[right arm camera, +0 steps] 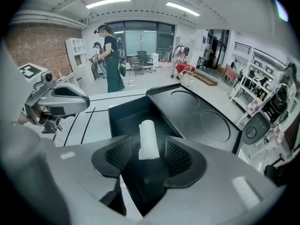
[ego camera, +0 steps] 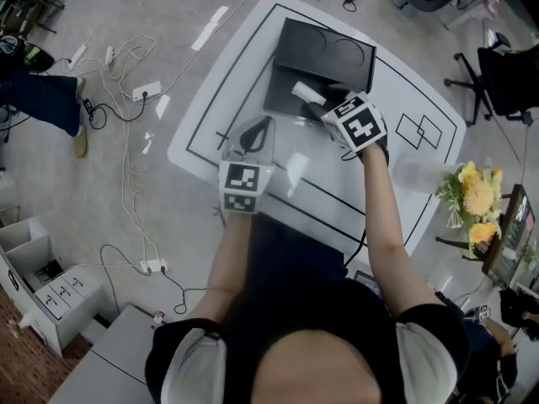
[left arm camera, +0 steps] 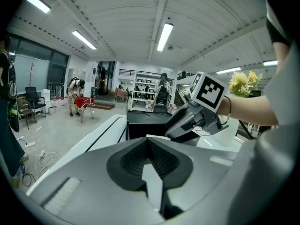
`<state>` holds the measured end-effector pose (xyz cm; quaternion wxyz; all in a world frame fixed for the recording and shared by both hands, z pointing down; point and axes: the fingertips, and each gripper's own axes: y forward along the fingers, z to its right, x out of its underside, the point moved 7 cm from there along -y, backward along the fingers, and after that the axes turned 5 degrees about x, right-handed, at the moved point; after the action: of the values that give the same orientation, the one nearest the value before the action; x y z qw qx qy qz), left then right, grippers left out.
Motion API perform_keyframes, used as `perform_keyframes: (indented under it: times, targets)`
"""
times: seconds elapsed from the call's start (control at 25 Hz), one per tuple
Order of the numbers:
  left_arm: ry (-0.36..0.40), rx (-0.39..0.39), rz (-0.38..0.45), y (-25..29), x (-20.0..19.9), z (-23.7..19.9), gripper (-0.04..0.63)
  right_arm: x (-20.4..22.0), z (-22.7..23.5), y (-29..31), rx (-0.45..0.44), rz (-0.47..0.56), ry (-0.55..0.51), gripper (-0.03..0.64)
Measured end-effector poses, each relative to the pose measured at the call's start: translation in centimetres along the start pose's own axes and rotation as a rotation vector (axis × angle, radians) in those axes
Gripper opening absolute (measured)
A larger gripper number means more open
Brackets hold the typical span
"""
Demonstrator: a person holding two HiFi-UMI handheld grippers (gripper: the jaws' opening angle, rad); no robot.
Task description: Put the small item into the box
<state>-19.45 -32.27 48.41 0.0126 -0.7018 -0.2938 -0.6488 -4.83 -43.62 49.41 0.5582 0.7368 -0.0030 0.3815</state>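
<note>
White roll [right arm camera: 149, 139], centre frame above box [right arm camera: 123, 120]: likely light, soft; pinch mid-length. Right gripper [right arm camera: 149, 154] fingers apart around it; left gripper [left arm camera: 149, 157] fingers together.

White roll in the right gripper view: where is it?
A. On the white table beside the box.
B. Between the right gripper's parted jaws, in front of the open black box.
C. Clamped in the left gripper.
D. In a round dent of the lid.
B: the white roll shows between the right gripper's parted jaws, a gap on each side, the black box's dark inside behind it.
</note>
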Motion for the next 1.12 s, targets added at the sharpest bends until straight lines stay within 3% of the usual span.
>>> perform_keyframes:
  times: [0.48,1.12]
  targets:
    - [0.03,0.01,0.017,-0.8,-0.7,2.2,0.008,1.6,-0.5,-4.2,0.046,0.072,0.033,0.23]
    - [0.046,0.026,0.082,-2.8,-2.5,5.2,0.008,4.1,-2.9,-10.6,0.13,0.273,0.169,0.195]
